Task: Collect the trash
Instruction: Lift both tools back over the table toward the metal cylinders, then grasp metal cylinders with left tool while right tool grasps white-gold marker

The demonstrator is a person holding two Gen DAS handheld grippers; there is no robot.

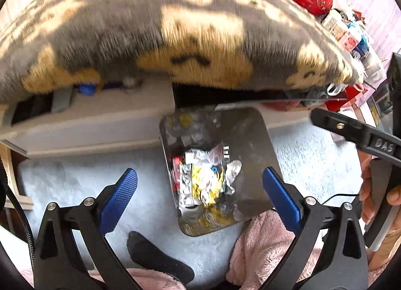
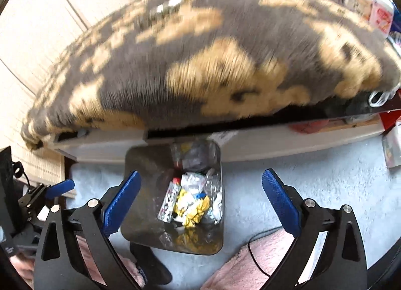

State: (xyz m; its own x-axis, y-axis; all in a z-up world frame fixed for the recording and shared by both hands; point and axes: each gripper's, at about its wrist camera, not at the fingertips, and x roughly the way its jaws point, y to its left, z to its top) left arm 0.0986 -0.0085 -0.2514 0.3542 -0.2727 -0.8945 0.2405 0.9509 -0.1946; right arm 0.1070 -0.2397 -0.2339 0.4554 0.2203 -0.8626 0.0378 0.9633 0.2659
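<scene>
Now, both of your grippers hang above the rectangular shiny metal trash bin (image 2: 173,197), w/ nothing in either. Left gripper (image 1: 200,189): blue pads spread wide, empty. Right gripper (image 2: 201,197): same, wide and empty. The bin stands on the pale blue fluffy carpet (image 2: 288,172), hard against the white low bed frame (image 2: 275,139); above it bulges the grey-and-tan furry blanket (image 2: 200,64).

Task's things: crumpled wrappers, a yellow-and-silver foil pack (image 2: 193,208) plus white paper and clear plastic bits, lie at the bottom of the bin. Judged from that, part of the collecting is done; no loose trash shows on the carpet in either view.

Risks, as I read them:
- Thin black cable (image 2: 253,247) runs over the pink fleece fabric (image 2: 250,260) just beside the bin. A low sweep w/ the right gripper could snag it.
- Bin looks light and tall-sided. Knock its rim w/ a finger and it could tip, spilling wrappers back onto the carpet.
- Foil and plastic are springy; a later drop from high up could bounce out.
- Your dark-socked foot (image 1: 155,257) sits near the bin's front corner; a shift could nudge it.
- Both views are blurred, so small scraps could go unseen.
</scene>
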